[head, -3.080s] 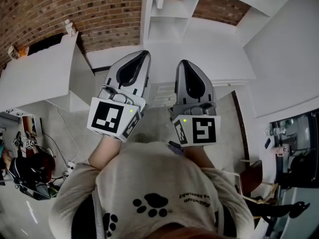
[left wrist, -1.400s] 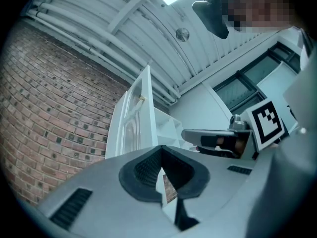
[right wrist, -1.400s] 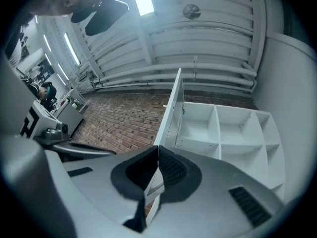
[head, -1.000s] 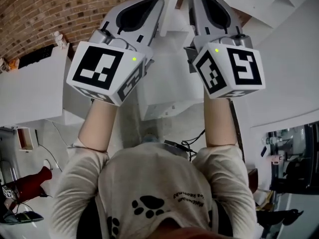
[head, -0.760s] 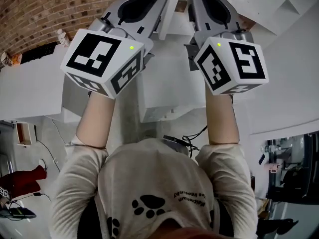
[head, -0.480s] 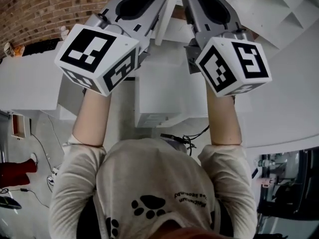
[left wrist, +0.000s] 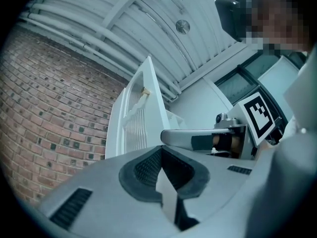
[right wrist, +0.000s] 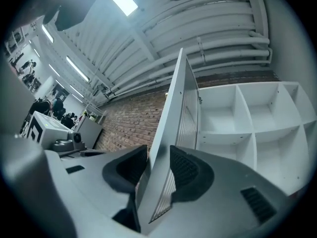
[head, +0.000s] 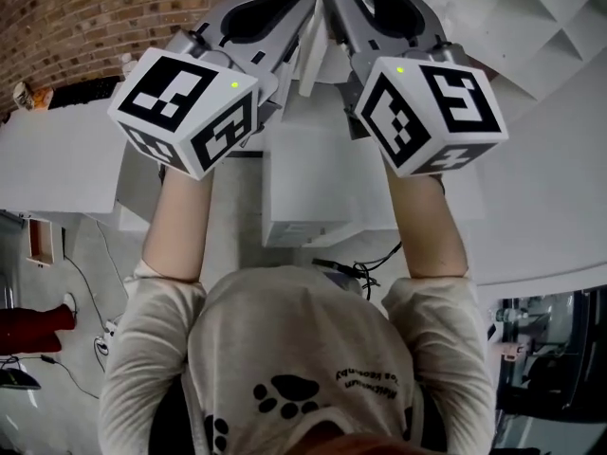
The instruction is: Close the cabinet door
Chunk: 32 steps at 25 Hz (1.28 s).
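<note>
Brick wall (head: 85, 17) at upper left, white shelves (right wrist: 247, 118) at right, cabinet door (right wrist: 173, 123) edge-on up the centre — left tongs (left wrist: 161, 150) clamped on its edge, right tongs (right wrist: 158, 165) just opening, door between the pads — loose.
</note>
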Tool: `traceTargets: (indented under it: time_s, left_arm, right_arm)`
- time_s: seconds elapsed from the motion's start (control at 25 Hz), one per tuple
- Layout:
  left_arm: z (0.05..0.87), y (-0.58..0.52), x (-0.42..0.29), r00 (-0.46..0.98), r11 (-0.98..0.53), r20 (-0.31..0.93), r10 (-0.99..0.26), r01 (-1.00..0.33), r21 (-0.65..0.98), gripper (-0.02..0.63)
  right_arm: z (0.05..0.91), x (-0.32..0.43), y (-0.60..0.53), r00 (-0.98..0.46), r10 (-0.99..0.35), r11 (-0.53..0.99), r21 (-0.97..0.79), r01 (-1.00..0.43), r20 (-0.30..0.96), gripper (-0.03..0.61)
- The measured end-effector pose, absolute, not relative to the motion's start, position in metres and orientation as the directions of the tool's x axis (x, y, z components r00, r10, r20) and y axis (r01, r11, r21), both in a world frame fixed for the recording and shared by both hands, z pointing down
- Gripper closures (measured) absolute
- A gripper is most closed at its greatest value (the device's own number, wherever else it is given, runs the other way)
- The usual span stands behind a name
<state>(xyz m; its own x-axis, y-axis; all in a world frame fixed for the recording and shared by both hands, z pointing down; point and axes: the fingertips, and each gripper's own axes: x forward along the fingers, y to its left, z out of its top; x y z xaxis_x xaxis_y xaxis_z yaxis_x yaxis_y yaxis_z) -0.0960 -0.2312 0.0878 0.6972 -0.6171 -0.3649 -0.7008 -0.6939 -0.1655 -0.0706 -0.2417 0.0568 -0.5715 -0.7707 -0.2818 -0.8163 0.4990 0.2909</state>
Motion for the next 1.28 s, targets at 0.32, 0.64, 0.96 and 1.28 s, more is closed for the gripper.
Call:
traceTargets:
  time_s: [0.32, 0.64, 0.96, 1.28]
  left_arm:
    - [0.094, -0.247, -0.087, 0.746, -0.743, -0.333, -0.577, -0.648, -0.165, 0.604]
    - [0.101, -0.250, -0.074, 0.781, -0.777, -0.318, -0.538, -0.605, -0.173, 0.604]
    - [0.102, -0.250, -0.062, 0.803, -0.805, -0.332, -0.495, -0.568, -0.172, 0.604]
    - [0.110, -0.247, -0.023, 0.850, -0.848, -0.307, -0.428, -0.495, -0.188, 0.604]
  right_arm:
    - [0.059, -0.076, -0.257, -0.497, -0.831, 0.428, 0.284, -0.858, -0.250, 0.401]
    - [0.062, -0.071, -0.268, -0.460, -0.853, 0.406, 0.242, -0.881, -0.245, 0.401]
    - [0.063, -0.059, -0.268, -0.445, -0.862, 0.396, 0.225, -0.890, -0.242, 0.425]
    - [0.064, -0.019, -0.272, -0.401, -0.884, 0.364, 0.185, -0.913, -0.241, 0.466]
